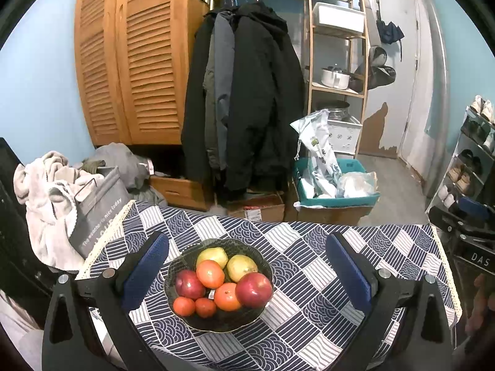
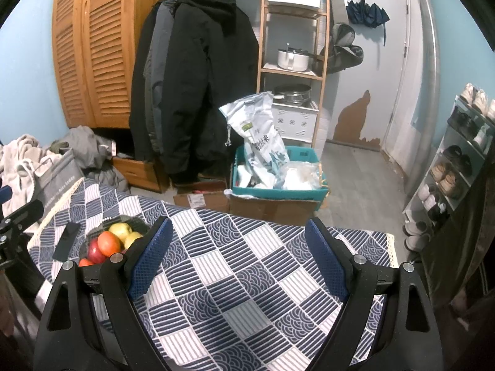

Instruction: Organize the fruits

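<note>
A dark glass bowl sits on the blue-and-white patterned tablecloth. It holds two red apples, two yellow pears and several orange tangerines. My left gripper is open and empty, its blue pads on either side of the bowl and above it. My right gripper is open and empty over bare cloth to the right of the bowl. In the right wrist view the fruit shows at the left, partly hidden by the left finger.
A grey bag and a heap of laundry lie off the table's left edge. Cardboard boxes and a teal crate stand beyond the far edge. A shoe rack is at the right. The left gripper shows at the right wrist view's left edge.
</note>
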`<action>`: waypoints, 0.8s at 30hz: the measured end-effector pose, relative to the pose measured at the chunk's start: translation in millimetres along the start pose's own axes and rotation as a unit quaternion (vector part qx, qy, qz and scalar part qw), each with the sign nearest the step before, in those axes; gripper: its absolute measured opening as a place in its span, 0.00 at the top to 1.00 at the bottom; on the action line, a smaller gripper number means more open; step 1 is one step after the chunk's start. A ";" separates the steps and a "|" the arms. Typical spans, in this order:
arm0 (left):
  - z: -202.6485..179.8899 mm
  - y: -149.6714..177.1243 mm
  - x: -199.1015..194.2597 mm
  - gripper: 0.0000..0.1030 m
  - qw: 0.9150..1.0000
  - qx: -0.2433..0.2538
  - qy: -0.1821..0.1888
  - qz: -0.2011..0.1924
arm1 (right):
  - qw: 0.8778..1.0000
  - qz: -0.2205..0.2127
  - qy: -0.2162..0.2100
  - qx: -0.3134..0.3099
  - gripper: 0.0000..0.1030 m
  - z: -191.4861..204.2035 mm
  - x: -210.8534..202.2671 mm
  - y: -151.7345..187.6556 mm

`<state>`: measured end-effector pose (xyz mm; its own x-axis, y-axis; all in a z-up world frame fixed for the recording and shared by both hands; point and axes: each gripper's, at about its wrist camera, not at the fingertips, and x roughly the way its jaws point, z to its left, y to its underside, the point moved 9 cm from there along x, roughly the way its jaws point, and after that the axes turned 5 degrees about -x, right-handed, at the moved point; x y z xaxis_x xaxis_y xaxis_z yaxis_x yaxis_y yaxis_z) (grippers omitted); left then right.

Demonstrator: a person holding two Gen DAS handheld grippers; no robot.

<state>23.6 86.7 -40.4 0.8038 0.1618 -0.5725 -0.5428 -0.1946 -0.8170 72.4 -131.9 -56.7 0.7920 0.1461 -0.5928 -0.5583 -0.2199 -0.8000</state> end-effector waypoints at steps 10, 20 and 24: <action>-0.3 0.5 0.3 0.01 1.000 -0.004 0.000 0.001 | 1.000 0.000 -0.002 -0.002 0.16 0.5 0.0 -0.9; 0.4 0.2 0.1 0.01 1.000 -0.006 -0.001 -0.002 | 1.000 0.000 0.000 -0.001 0.16 1.0 0.1 -2.0; 0.6 0.2 0.0 0.01 1.000 -0.005 0.000 -0.001 | 1.000 0.000 -0.001 -0.001 0.16 1.0 0.1 -2.6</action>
<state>23.3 87.2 -40.6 0.8048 0.1614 -0.5711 -0.5388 -0.2048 -0.8171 73.7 -130.3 -54.7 0.7913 0.1486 -0.5931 -0.5576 -0.2226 -0.7997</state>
